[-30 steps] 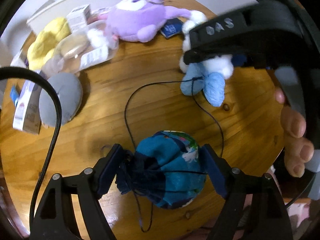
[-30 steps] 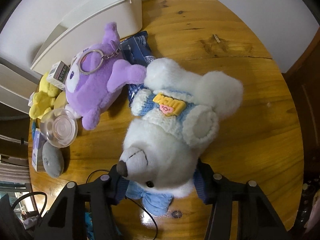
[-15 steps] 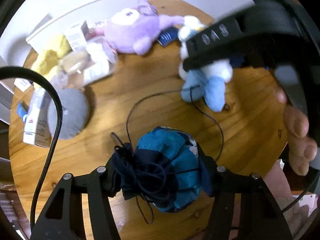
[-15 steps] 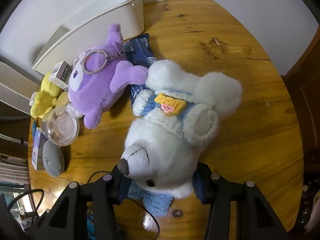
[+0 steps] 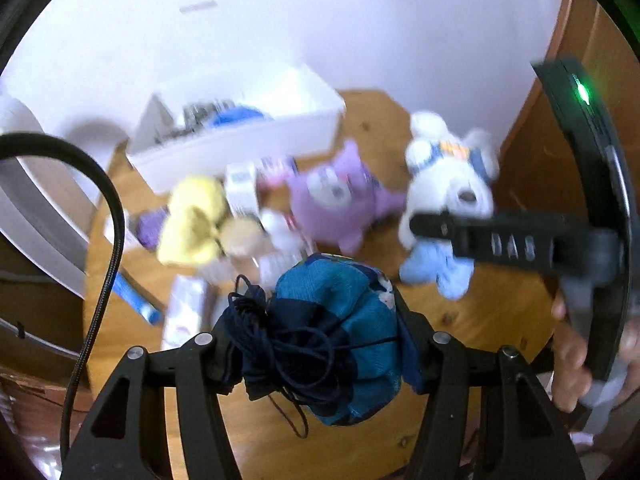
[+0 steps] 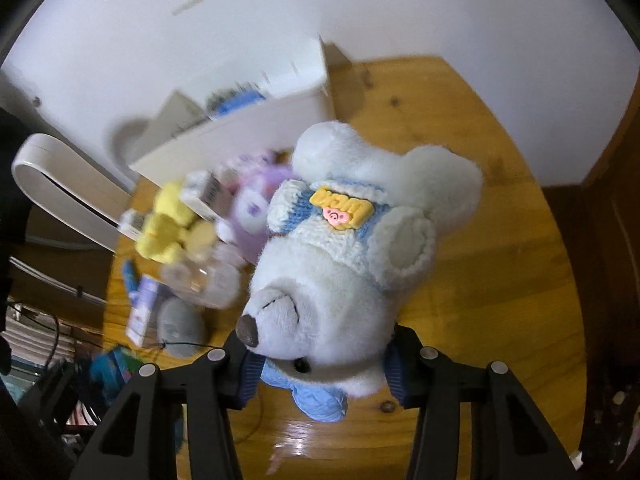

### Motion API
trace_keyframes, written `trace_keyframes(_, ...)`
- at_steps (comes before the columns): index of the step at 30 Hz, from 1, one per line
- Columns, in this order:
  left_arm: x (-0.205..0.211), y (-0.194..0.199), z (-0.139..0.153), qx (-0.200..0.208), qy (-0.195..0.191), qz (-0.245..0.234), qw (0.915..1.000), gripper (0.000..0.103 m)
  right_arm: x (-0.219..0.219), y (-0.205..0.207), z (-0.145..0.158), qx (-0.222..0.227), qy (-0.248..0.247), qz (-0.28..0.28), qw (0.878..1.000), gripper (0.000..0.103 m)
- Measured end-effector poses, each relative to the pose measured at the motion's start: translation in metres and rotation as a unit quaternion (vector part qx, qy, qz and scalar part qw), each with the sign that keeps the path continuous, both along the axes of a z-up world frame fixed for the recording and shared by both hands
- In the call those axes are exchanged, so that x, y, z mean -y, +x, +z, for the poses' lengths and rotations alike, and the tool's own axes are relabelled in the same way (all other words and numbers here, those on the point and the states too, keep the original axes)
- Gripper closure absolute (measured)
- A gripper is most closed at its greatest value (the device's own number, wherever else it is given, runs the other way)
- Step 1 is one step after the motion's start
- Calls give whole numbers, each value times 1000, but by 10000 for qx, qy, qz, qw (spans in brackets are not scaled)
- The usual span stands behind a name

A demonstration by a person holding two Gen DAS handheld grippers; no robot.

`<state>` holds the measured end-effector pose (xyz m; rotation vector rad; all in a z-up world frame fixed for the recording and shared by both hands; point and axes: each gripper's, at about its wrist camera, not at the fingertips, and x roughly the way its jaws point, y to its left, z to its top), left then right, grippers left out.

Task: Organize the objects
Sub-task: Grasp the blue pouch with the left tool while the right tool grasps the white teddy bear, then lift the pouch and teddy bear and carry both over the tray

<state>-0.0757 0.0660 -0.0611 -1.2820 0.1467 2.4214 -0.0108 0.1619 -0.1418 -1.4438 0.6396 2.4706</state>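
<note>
My left gripper [image 5: 320, 340] is shut on a blue drawstring pouch [image 5: 340, 312], its dark cord bunched at the left pad, and holds it above the round wooden table [image 5: 500, 312]. My right gripper [image 6: 320, 372] is shut on the head of a white plush bear [image 6: 340, 272] in a blue-and-white knitted jumper. The bear hangs head-down over the table [image 6: 500, 280]. In the left wrist view the bear [image 5: 444, 192] shows at the right, with the right gripper's black body across it and a hand behind.
An open white bin [image 5: 240, 148] with items inside stands at the table's back by the wall. In front of it lie a purple plush [image 5: 336, 200], a yellow plush [image 5: 192, 220], small boxes, a clear jar [image 6: 200, 280] and a grey pad [image 6: 178, 326].
The left jaws closed on the pouch. Both grippers then rose, lifting pouch and bear off the table. Both views tilted up, bringing the bin's inside and the wall into sight.
</note>
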Motion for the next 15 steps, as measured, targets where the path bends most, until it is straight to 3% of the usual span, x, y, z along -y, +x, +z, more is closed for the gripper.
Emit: trace_keyframes(15, 13, -79, 81, -888, 183, 360, 9952, 40, 5, -53, 101, -1004, 583, 398, 9924, 52)
